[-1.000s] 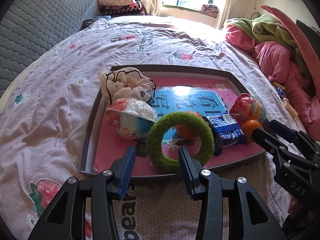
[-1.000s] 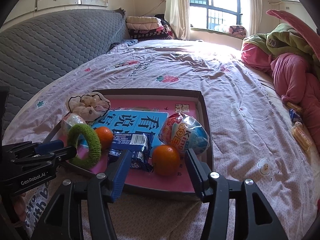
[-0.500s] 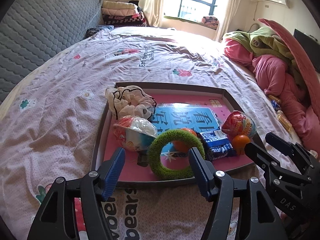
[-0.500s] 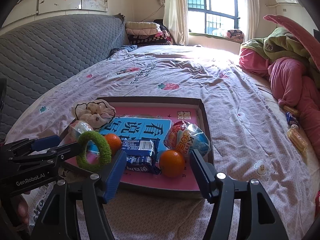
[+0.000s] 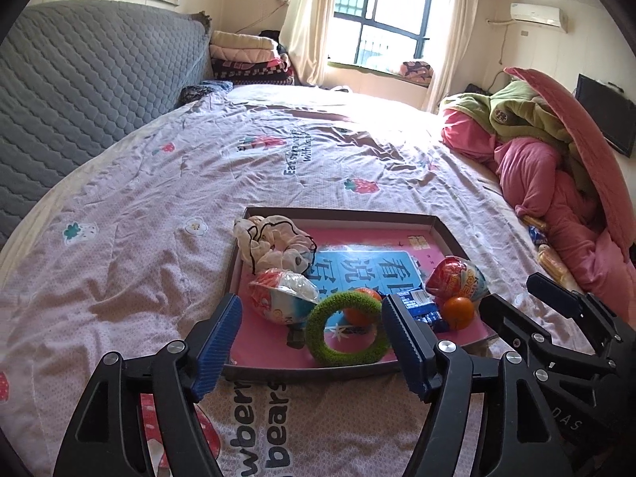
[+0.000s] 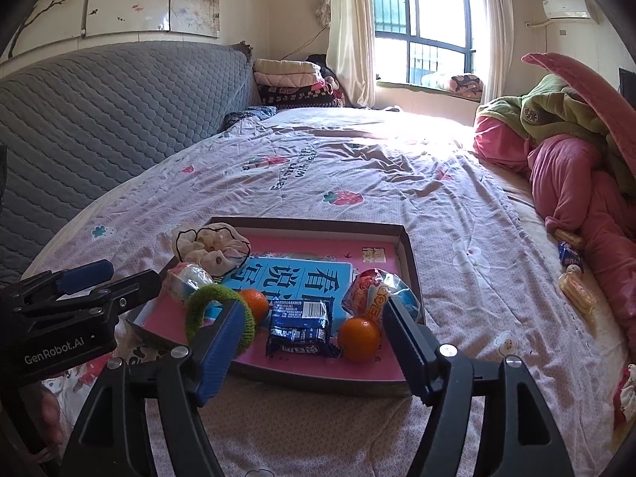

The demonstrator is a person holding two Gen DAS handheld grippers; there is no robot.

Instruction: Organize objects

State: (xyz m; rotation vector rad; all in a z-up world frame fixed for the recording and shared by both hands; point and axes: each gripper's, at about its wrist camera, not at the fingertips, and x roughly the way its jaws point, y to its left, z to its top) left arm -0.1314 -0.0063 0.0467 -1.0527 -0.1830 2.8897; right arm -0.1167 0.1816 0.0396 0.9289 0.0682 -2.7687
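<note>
While my left tongs [image 5: 310,342] and my right tongs [image 6: 314,342] both stand wide apart and hold nothing, the tray [image 5: 338,214] sits on the bed [image 5: 139,238] just past them. In the tray I see a green ring [image 5: 346,334] standing up near the front edge, an orange [image 6: 359,338], a second orange [image 6: 254,304] behind the ring, a blue snack pack [image 6: 300,330], a shiny egg [image 6: 377,292] and a cream scrunchie [image 5: 274,244].

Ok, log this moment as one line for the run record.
left gripper: open, empty | right gripper: open, empty | shallow brown cardboard tray: on bed, holds fuzzy green ring, two oranges, snacks
</note>
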